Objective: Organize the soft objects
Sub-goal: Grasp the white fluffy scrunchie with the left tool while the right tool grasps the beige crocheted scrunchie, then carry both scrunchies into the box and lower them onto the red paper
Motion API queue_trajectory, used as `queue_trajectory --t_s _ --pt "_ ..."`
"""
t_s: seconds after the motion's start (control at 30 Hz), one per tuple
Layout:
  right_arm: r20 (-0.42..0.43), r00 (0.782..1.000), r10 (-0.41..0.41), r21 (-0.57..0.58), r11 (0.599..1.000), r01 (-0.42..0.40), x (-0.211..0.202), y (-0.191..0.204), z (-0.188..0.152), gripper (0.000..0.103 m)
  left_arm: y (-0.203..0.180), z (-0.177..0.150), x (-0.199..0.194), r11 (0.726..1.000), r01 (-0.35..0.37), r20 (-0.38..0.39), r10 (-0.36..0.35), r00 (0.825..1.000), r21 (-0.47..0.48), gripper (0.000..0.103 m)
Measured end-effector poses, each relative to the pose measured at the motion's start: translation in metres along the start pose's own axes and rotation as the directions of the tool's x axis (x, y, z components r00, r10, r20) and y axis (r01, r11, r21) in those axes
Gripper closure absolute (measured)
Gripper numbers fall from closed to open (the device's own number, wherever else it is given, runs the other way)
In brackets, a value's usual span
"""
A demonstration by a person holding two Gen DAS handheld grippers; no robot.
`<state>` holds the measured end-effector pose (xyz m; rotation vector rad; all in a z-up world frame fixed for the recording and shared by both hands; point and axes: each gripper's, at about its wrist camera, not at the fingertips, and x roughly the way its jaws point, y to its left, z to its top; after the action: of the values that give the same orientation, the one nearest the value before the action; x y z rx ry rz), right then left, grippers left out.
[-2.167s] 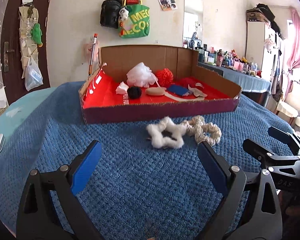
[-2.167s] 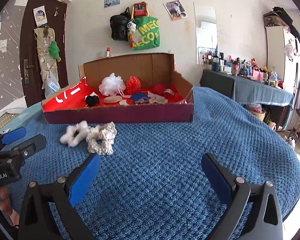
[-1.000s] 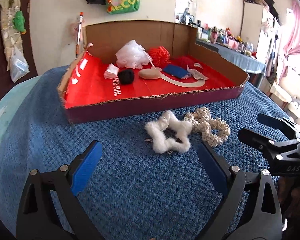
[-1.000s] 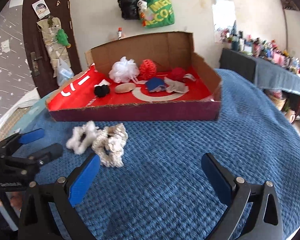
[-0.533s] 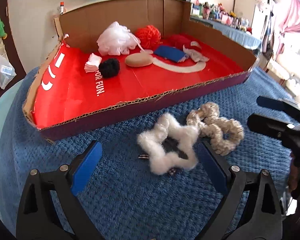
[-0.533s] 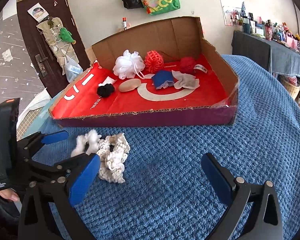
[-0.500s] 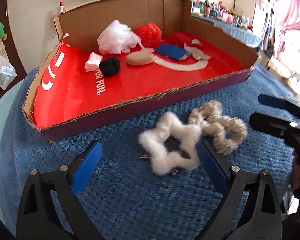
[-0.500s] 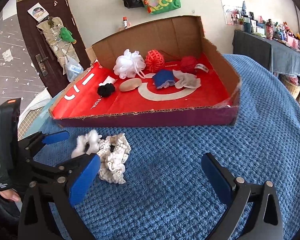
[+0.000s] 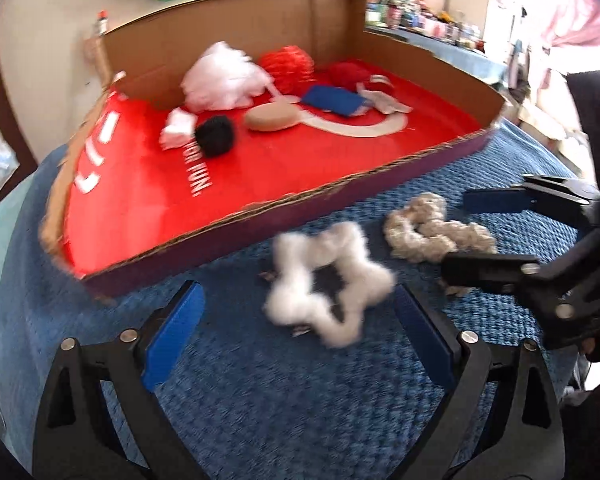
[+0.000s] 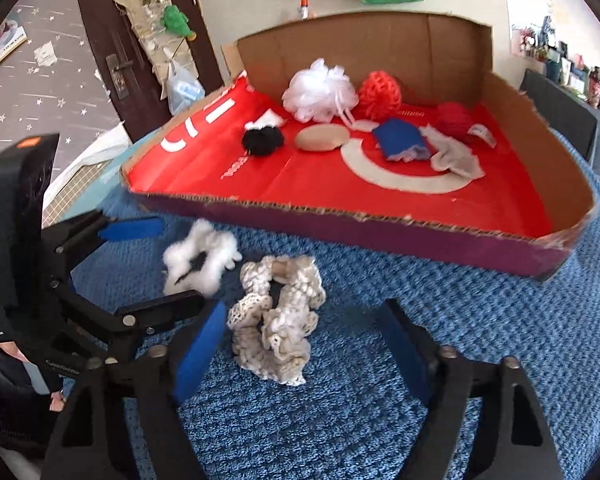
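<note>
Fluffy white star-shaped scrunchie, knitted blanket

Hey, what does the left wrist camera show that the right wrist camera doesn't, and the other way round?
Only the left wrist view shows the pink curtain at upper right. Only the right wrist view shows the dark brown door with its green plush toy. Both show the shallow cardboard box with the red lining, the fluffy white star-shaped scrunchie and the cream crocheted scrunchie on the blue knitted blanket, each between a gripper's open jaws, which have just been closing.
</note>
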<state>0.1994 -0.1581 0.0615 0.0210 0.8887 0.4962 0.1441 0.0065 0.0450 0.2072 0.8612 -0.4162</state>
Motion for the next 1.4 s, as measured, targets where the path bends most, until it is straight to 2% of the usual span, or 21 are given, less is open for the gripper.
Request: queue_trajectory --t_s 0.03,0.07,0.1,0.13,0.17,0.43,0.77,1.03,1.2,1.4 --pt "-0.002 1.0 0.009 -0.002 1.0 -0.009 0.001 0.0 -0.001 0.034 -0.002 0.001 0.001 1.0 0.01 -0.003 -0.01 1.0 0.01 0.036" --pt "-0.006 1.0 0.017 -0.006 1.0 -0.017 0.002 0.001 -0.001 0.037 -0.003 0.002 0.004 0.999 0.034 -0.013 -0.034 0.999 0.014 0.042" --pt "-0.008 1.0 0.03 -0.012 0.999 -0.03 0.003 0.001 -0.002 0.049 -0.004 0.002 0.006 0.998 0.058 -0.021 -0.058 0.998 0.013 0.051" --pt "-0.01 0.999 0.046 -0.021 0.999 -0.047 0.003 0.003 -0.002 0.069 -0.004 0.003 0.009 0.997 0.072 -0.027 -0.072 0.997 0.012 0.052" --pt "-0.013 0.998 0.06 -0.032 0.998 -0.061 0.003 0.005 -0.002 0.074 -0.004 0.003 0.008 0.997 0.073 -0.02 -0.073 0.997 0.012 0.053" --pt "0.083 0.993 0.078 -0.03 0.997 -0.076 -0.025 0.006 0.001 0.077 -0.004 0.006 -0.017 0.995 0.097 0.06 -0.097 0.993 -0.002 0.054" --pt "0.099 0.993 0.069 -0.005 0.998 -0.069 -0.031 0.002 0.003 0.077 -0.003 0.009 -0.026 0.996 0.092 0.085 -0.092 0.992 -0.006 0.054" --pt "0.163 0.984 0.07 -0.012 0.998 -0.069 -0.046 -0.003 0.031 0.077 0.005 0.036 -0.037 0.995 0.104 0.142 -0.103 0.985 -0.001 0.054" --pt "0.167 0.983 0.076 -0.01 0.997 -0.076 -0.035 -0.013 0.058 0.077 0.014 0.06 -0.023 0.992 0.124 0.135 -0.122 0.983 -0.001 0.054" --pt "0.122 0.99 0.077 0.001 0.997 -0.077 -0.005 -0.029 0.083 0.077 0.023 0.08 0.009 0.99 0.14 0.078 -0.139 0.987 -0.007 0.054"
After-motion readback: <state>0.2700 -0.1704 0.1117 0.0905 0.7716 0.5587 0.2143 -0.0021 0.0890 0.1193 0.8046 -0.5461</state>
